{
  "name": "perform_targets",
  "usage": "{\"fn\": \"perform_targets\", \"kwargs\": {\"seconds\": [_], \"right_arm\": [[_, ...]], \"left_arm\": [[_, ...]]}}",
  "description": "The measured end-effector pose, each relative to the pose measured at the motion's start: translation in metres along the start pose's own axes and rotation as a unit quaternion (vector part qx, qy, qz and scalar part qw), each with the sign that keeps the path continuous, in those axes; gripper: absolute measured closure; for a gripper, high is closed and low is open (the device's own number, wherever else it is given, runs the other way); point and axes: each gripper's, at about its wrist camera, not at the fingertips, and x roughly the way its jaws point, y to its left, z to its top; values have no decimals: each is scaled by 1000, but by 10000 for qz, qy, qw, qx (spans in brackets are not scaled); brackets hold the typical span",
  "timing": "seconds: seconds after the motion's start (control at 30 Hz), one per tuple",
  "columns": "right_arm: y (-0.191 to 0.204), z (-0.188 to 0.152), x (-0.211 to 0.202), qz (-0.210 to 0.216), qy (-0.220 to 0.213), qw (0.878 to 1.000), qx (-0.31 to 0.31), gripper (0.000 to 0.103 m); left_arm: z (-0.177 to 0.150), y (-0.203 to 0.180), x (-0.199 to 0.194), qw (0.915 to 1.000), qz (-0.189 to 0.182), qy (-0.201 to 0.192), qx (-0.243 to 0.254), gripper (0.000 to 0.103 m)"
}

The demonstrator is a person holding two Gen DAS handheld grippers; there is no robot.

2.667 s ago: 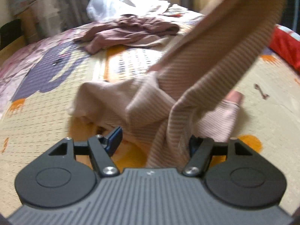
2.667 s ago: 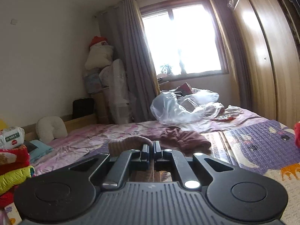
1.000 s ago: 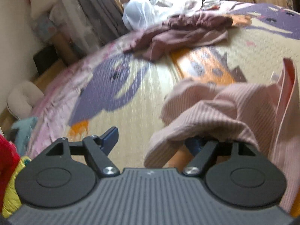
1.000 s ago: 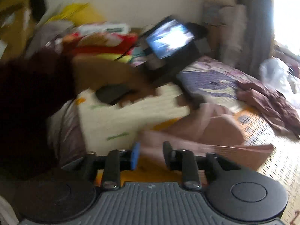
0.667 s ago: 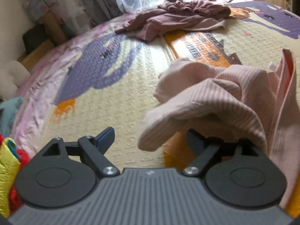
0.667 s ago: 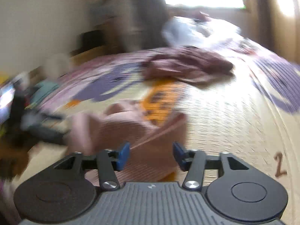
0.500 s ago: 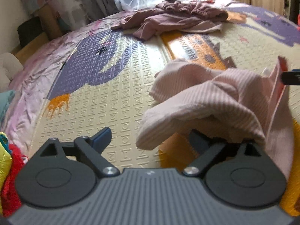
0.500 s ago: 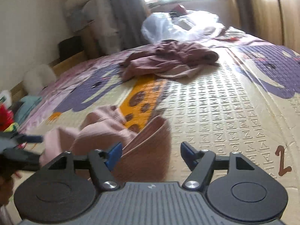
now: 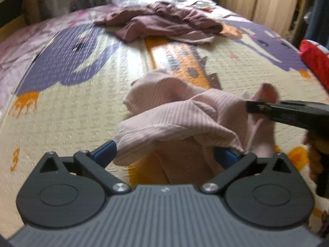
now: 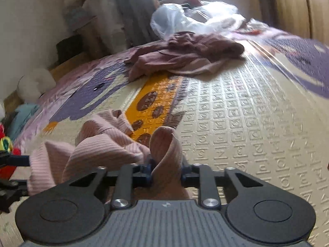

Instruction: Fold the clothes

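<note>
- The pink ribbed garment [image 9: 185, 115] is lying bunched on the patterned play mat [image 9: 78, 111], near its orange band, rising in loose humps with one fold standing up as a loop [image 10: 165, 144].
- The right gripper [image 10: 166, 173] is pointing down at a slant over the mat; its jaws are closing, and the looped fold is sitting between them with both pads against the cloth.
- The left gripper [image 9: 164, 154] is angling downward at the garment's near edge; its jaws are opening and standing wide, cloth draping between and over the fingertips [image 9: 105, 152] without being pinched.
- In the left view, the right gripper's dark fingers are reaching in from the right edge, meeting the garment's raised corner.
- A mauve heap of clothes [image 10: 185, 53] is lying well apart, farther up the mat, with a clear plastic bag [image 10: 185, 18] behind it.
</note>
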Motion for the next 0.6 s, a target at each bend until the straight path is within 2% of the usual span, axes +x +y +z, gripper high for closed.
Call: {"fn": "perform_targets", "kwargs": {"seconds": [0.23,0.37,0.6], "right_arm": [[14,-3,-34,66,-200,9976,-654,88],[15,-6,-59,245,-255,9955,-883,90],[16,-19,-95,539,-121,9876,-1472,94]], "left_arm": [[2,-3,9,9992,373,-20,-164,3],[4,-1,9,9983,499,-61,-307,19],[5,2,10,9968,673,-82,-434,31]]}}
